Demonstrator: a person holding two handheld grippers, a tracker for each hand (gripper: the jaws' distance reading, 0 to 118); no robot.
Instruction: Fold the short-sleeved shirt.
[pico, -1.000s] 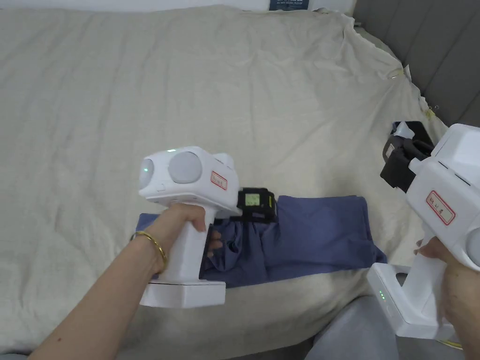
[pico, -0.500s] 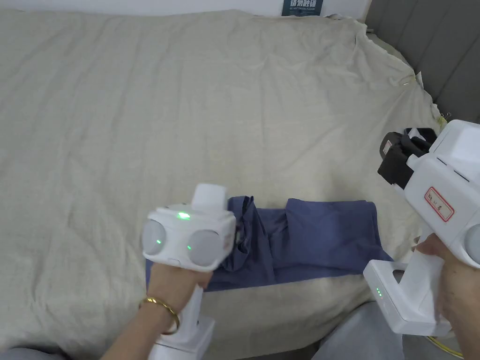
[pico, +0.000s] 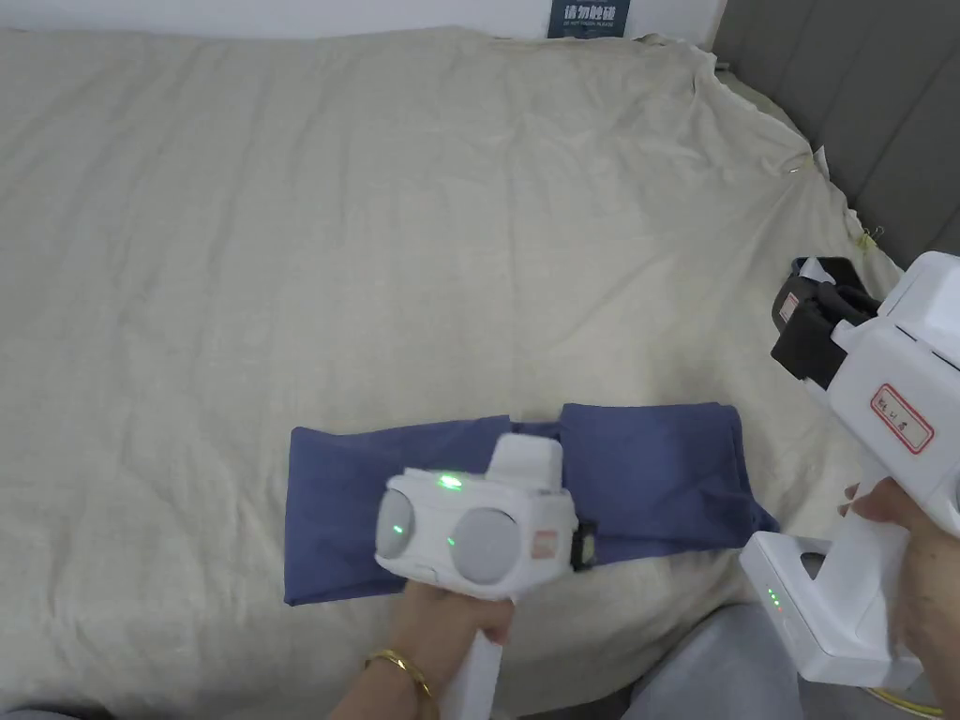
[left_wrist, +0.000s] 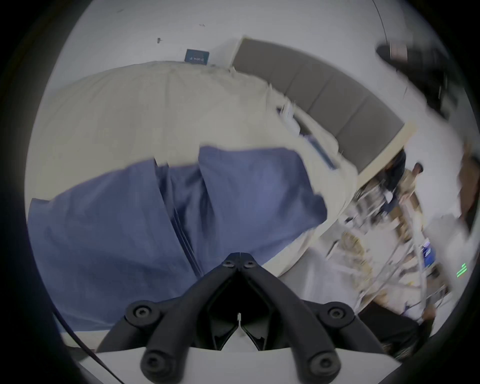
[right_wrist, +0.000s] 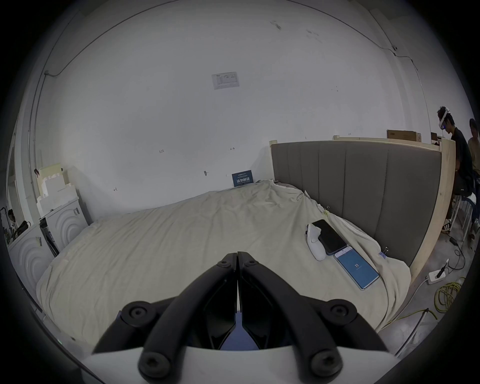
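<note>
Shirt (pico: 375, 506) middle hidden under left claw (left_wrist: 240, 256) (motion-blurred); both claws closed, empty; right claw (right_wrist: 237, 254) aloft.

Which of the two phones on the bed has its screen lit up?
The blue-screened phone, nearer the bed's edge. The other phone, beside it toward the headboard, is dark.

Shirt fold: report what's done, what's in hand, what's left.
Done: the blue shirt lies on the bed sheet as a long flat band, sides folded in. In hand: nothing; the left gripper and right gripper are shut and empty. Left, probably: folding the band end to end.
</note>
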